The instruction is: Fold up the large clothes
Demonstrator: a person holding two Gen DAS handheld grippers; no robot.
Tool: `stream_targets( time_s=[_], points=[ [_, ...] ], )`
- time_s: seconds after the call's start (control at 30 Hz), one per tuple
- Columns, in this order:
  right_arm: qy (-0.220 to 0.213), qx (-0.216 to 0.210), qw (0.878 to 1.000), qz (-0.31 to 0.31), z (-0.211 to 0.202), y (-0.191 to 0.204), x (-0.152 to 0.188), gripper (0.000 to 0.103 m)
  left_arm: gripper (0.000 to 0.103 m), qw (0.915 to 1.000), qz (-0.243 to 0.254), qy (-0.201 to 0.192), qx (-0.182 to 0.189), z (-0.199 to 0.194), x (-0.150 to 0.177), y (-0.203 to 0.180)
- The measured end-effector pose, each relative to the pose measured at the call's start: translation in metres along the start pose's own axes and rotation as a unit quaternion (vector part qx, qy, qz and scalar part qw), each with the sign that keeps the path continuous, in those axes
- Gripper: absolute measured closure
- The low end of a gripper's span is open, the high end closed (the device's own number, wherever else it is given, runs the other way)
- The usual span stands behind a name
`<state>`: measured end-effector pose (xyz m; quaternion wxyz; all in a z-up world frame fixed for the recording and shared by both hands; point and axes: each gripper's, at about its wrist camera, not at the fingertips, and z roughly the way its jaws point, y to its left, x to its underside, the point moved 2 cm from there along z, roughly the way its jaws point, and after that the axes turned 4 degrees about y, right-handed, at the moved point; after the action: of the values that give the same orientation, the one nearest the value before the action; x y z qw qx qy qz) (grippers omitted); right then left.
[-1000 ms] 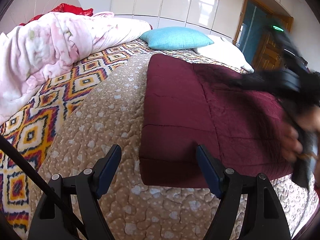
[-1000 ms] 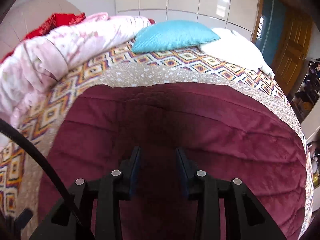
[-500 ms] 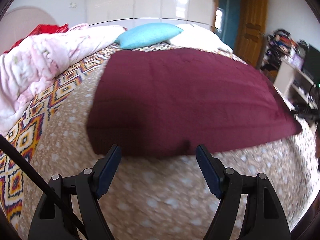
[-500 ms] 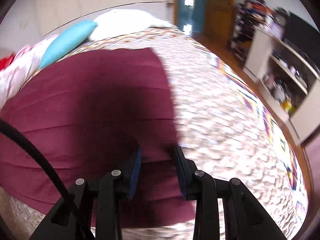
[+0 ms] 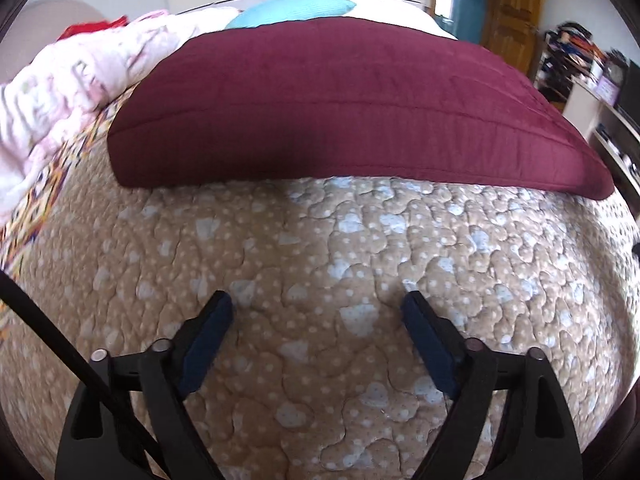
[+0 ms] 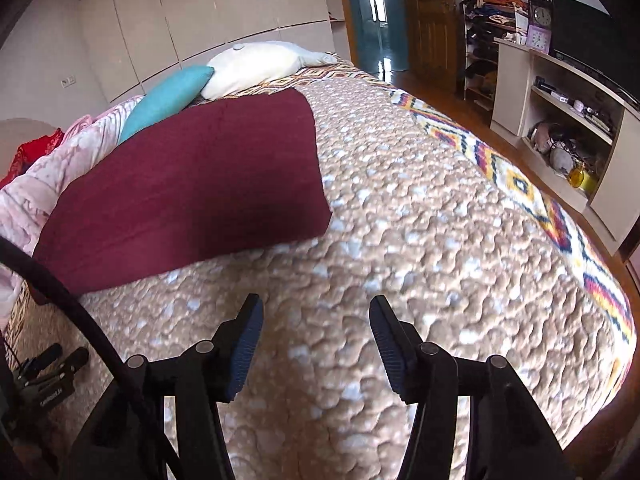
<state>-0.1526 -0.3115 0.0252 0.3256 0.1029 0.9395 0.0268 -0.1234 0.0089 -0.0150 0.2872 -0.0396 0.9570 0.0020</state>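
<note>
Maroon quilt point(image 5: 344, 100) folded on bed point(image 5: 320, 280); L+R fingers point(image 5: 208, 332) opening, nothing between.

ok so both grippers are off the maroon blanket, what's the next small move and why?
Probably bring both down to the maroon blanket's near edge to grip it for another fold. The left gripper and right gripper are opening with nothing between their jaws, over the beige quilt, short of that edge. The blanket lies flat, folded.

Bare tan quilt point(image 6: 420, 208) open ahead, folded maroon blanket point(image 5: 352, 96) beyond, pink bedding point(image 5: 72, 80) crowding left edge
</note>
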Motion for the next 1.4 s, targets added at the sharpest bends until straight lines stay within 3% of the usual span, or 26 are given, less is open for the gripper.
stream_targets(
  time_s=[0.2, 0.4, 0.53, 0.67, 0.77, 0.93, 1.4],
  points=[
    [0.007, -0.020, 1.000, 0.008, -0.005, 0.014, 0.038, 0.033, 0.009, 0.9998, -0.017, 0.012, 0.001, 0.000, 0.006, 0.000],
    [0.011, -0.014, 1.000, -0.009, -0.007, 0.032, 0.057, 0.029, 0.009, 0.9996, -0.023, -0.010, -0.011, -0.013, 0.014, -0.007],
    [0.002, 0.014, 0.999, -0.034, -0.020, 0.045, 0.072, 0.027, 0.009, 0.9985, -0.021, -0.041, -0.029, -0.053, 0.029, -0.014],
    [-0.023, 0.062, 0.995, -0.077, -0.033, 0.059, 0.081, 0.025, 0.009, 0.9954, -0.013, -0.090, -0.031, -0.110, 0.040, -0.021],
    [-0.033, 0.082, 0.992, -0.095, -0.043, 0.068, 0.080, 0.023, 0.009, 0.9941, -0.007, -0.105, -0.024, -0.141, 0.046, -0.026],
    [-0.046, 0.106, 0.987, -0.108, -0.058, 0.073, 0.081, 0.020, 0.009, 0.9947, 0.003, -0.099, -0.029, -0.159, 0.060, -0.035],
    [-0.035, 0.125, 0.985, -0.111, -0.055, 0.071, 0.082, 0.018, 0.009, 0.9983, 0.019, -0.052, -0.015, -0.138, 0.079, -0.048]
  ],
)
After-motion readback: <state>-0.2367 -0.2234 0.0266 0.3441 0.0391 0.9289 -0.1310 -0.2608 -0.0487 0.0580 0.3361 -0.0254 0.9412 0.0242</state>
